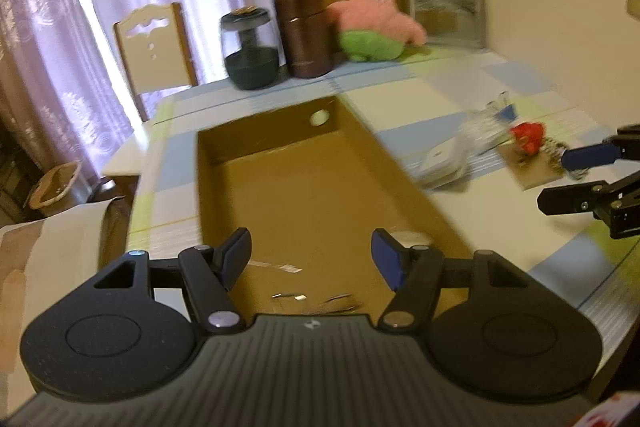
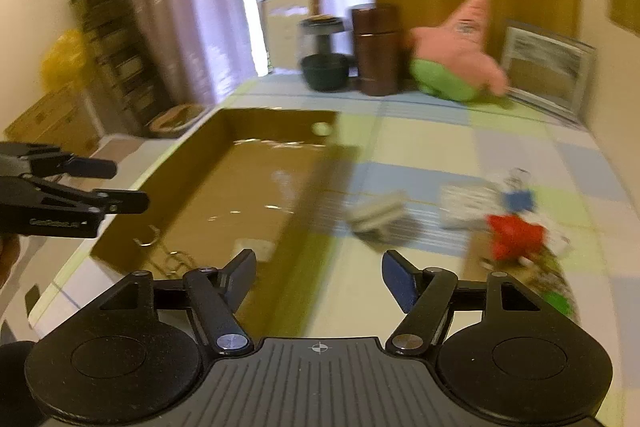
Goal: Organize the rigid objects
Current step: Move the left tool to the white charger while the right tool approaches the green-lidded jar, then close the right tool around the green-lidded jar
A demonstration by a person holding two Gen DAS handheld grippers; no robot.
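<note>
**Both grippers empty over the cardboard box**

The left gripper (image 1: 311,254) hangs above the open cardboard box (image 1: 280,187), jaws spread, nothing between them. The right gripper (image 2: 319,274) sits at the box's right wall, jaws apart and empty. On the checked tablecloth (image 2: 420,131) right of the box lie a white block (image 2: 378,217), a red object (image 2: 514,233) and a blue clip (image 2: 518,201), all blurred

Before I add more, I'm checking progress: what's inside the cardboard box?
The cardboard box holds a few small metal clips and a pale round item near its front wall. That end is blurred and partly covered by the left gripper.
</note>
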